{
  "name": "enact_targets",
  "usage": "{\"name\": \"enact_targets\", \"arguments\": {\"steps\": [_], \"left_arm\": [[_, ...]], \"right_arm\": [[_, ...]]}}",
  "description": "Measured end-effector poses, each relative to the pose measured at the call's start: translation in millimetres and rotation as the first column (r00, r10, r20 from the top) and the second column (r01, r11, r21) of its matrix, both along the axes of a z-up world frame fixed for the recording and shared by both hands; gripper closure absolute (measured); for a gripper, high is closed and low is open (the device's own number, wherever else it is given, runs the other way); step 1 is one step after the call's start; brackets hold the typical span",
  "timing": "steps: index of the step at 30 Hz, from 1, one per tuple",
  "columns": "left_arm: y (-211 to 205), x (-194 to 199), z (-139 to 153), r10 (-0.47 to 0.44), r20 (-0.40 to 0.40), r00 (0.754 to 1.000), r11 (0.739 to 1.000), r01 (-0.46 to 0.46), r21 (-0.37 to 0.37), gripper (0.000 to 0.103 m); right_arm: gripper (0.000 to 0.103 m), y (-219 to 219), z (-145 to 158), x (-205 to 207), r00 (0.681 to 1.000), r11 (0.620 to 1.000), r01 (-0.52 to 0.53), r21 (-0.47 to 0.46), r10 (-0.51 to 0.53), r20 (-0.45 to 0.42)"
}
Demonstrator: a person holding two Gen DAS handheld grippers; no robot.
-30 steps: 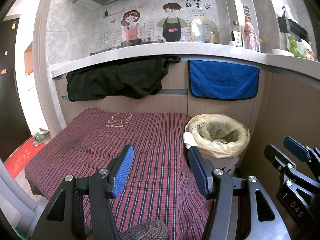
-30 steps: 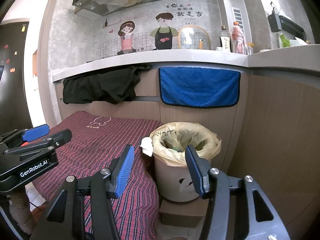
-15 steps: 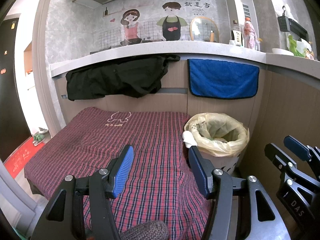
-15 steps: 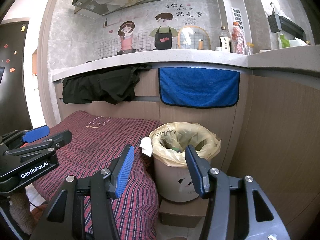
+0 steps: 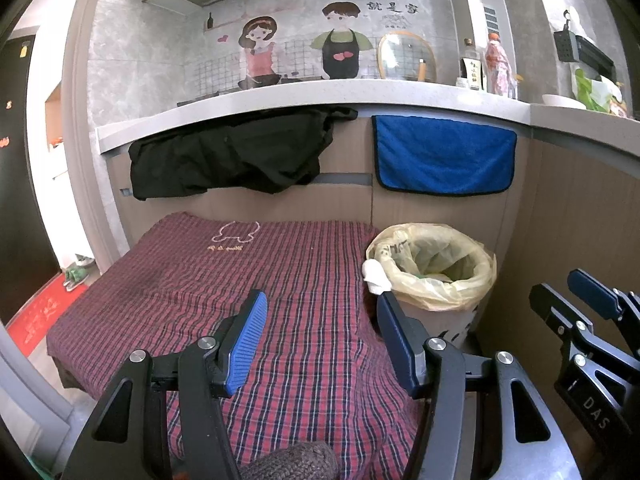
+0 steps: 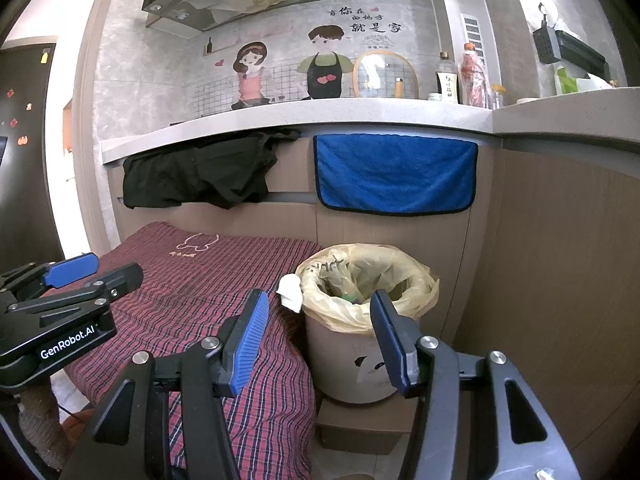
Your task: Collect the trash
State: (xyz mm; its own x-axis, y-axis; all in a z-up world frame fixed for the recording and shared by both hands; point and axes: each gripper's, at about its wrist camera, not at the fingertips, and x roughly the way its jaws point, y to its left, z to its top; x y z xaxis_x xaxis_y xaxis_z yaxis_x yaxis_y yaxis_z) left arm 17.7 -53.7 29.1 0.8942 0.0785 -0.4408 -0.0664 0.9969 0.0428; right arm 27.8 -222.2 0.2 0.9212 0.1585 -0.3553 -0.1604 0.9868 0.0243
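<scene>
A trash bin [image 5: 434, 268] lined with a yellow bag stands at the right end of a table covered in red plaid cloth [image 5: 240, 276]; it also shows in the right wrist view [image 6: 360, 300]. A crumpled white tissue [image 5: 375, 277] sits at the bin's left rim, also in the right wrist view [image 6: 291, 292]. My left gripper [image 5: 320, 340] is open and empty above the cloth, left of the bin. My right gripper [image 6: 316, 340] is open and empty in front of the bin. Trash lies inside the bag.
A black garment [image 5: 232, 160] and a blue towel [image 5: 442, 160] hang from the counter edge behind the table. Wooden cabinet panels [image 6: 560, 280] close off the right side. The bin rests on a cardboard box [image 6: 356, 424]. Bottles [image 5: 496, 64] stand on the counter.
</scene>
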Motion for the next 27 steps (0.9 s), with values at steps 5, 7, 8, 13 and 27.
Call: {"name": "enact_targets", "arguments": {"steps": [5, 7, 8, 13, 27], "left_arm": [[-1.2, -0.6, -1.4, -0.004, 0.000, 1.000, 1.000, 0.004, -0.001, 0.045], [-0.8, -0.3, -1.2, -0.001, -0.001, 1.000, 1.000, 0.001, 0.000, 0.045], [-0.5, -0.3, -1.1, -0.002, 0.000, 1.000, 1.000, 0.002, 0.000, 0.045], [-3.1, -0.4, -3.9, -0.010, -0.002, 1.000, 1.000, 0.010, -0.003, 0.045], [-1.0, 0.8, -7.0, -0.020, -0.006, 1.000, 1.000, 0.020, -0.007, 0.045]], "right_arm": [[0.053, -0.5, 0.1, 0.4, 1.000, 1.000, 0.000, 0.000, 0.000, 0.001], [0.053, -0.8, 0.1, 0.9, 1.000, 1.000, -0.004, 0.000, 0.004, 0.001], [0.053, -0.5, 0.0, 0.5, 1.000, 1.000, -0.002, -0.001, 0.002, 0.002], [0.053, 0.4, 0.2, -0.4, 1.000, 1.000, 0.001, 0.000, -0.001, 0.001], [0.053, -1.8, -0.1, 1.0, 1.000, 1.000, -0.002, -0.001, 0.002, 0.001]]}}
